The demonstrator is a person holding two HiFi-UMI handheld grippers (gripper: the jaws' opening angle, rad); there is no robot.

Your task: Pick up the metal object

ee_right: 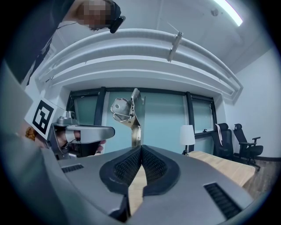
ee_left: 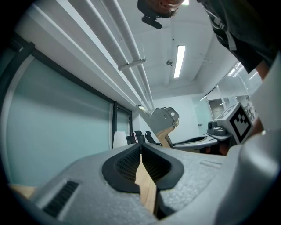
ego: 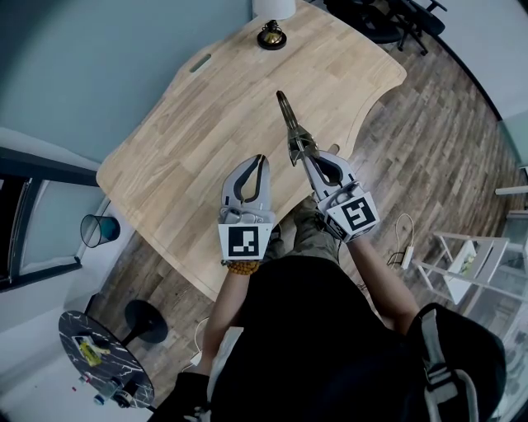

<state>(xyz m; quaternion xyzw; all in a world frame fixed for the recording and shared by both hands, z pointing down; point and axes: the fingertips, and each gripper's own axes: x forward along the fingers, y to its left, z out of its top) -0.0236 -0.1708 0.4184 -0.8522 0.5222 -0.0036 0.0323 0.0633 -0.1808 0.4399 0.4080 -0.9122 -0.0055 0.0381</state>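
The metal object (ego: 294,128) is a long silvery hinged tool with a bulky head. My right gripper (ego: 308,158) is shut on its lower end and holds it clear of the wooden table (ego: 190,157). In the right gripper view the metal object (ee_right: 130,118) rises straight out of the closed pads. My left gripper (ego: 261,158) is just left of it, shut with nothing between its jaws. The left gripper view shows the metal object (ee_left: 163,121) a short way ahead, beside the right gripper's marker cube (ee_left: 239,123).
A lamp (ego: 271,33) stands at the table's far edge, and a small slot (ego: 200,63) lies left of it. Office chairs (ego: 396,21) stand beyond the table. On the floor are a bin (ego: 99,229), a round dark table (ego: 103,358) and a white rack (ego: 470,255).
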